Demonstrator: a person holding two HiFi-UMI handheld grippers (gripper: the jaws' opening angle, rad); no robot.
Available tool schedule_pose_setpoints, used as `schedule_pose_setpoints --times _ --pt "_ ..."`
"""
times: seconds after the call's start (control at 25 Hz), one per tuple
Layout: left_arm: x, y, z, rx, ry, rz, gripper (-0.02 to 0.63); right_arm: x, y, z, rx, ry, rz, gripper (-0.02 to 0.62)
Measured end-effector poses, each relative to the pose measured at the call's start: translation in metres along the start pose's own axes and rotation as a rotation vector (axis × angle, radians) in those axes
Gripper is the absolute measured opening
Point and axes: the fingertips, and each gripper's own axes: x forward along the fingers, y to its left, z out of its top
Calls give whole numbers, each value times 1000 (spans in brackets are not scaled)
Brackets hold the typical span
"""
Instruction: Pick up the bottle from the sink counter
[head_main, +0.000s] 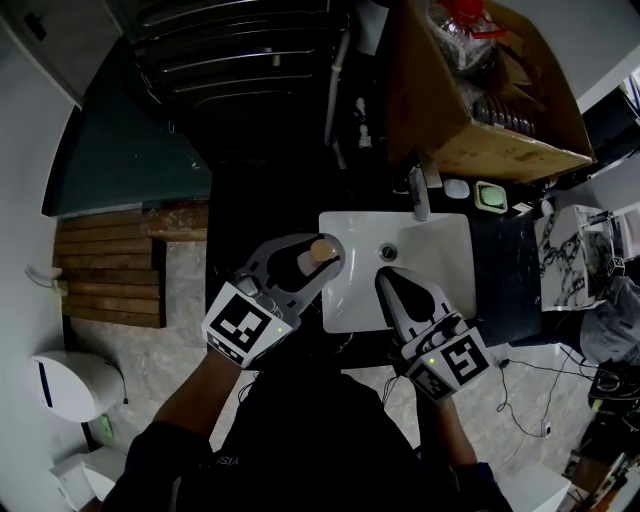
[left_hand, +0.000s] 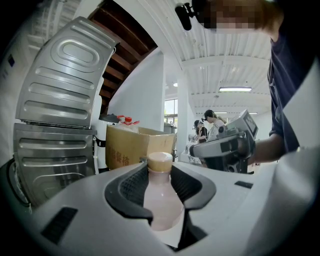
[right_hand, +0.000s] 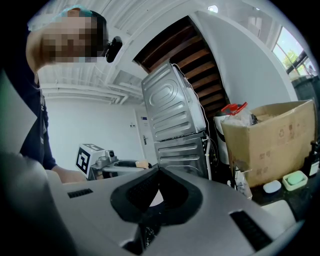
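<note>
The left hand-held gripper (head_main: 318, 262) is clamped on a tan-capped bottle (left_hand: 161, 200). Just beside it, the right hand-held gripper (head_main: 386, 276) has its jaws together, empty.

Dark counter (head_main: 497, 275); white sink (head_main: 445, 250); green dish (head_main: 489, 196)
</note>
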Motion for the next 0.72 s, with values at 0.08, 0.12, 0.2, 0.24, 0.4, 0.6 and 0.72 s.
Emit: schedule_pose_setpoints --times 0.08,0.12,0.2,0.24,0.4,0.6,0.72 --pt "1 -1 0 -1 0 1 141 0 -1 0 1 0 1 20" --pt "2 -1 1 -3 2 0 141 -1 -2 -1 2 1 2 20" --pt "3 -2 1 -2 4 -1 141 -1 -4 -1 4 1 3 20" --pt "3 -1 1 0 4 1 141 -1 -4 -1 4 1 3 20" --pt "4 -2 1 -2 8 1 141 -1 -5 -1 6 4 6 20" --pt "5 -2 2 -2 9 3 141 -1 -6 -1 7 4 9 20" --pt "6 -2 2 0 10 5 141 -1 -5 -1 7 7 16 20"
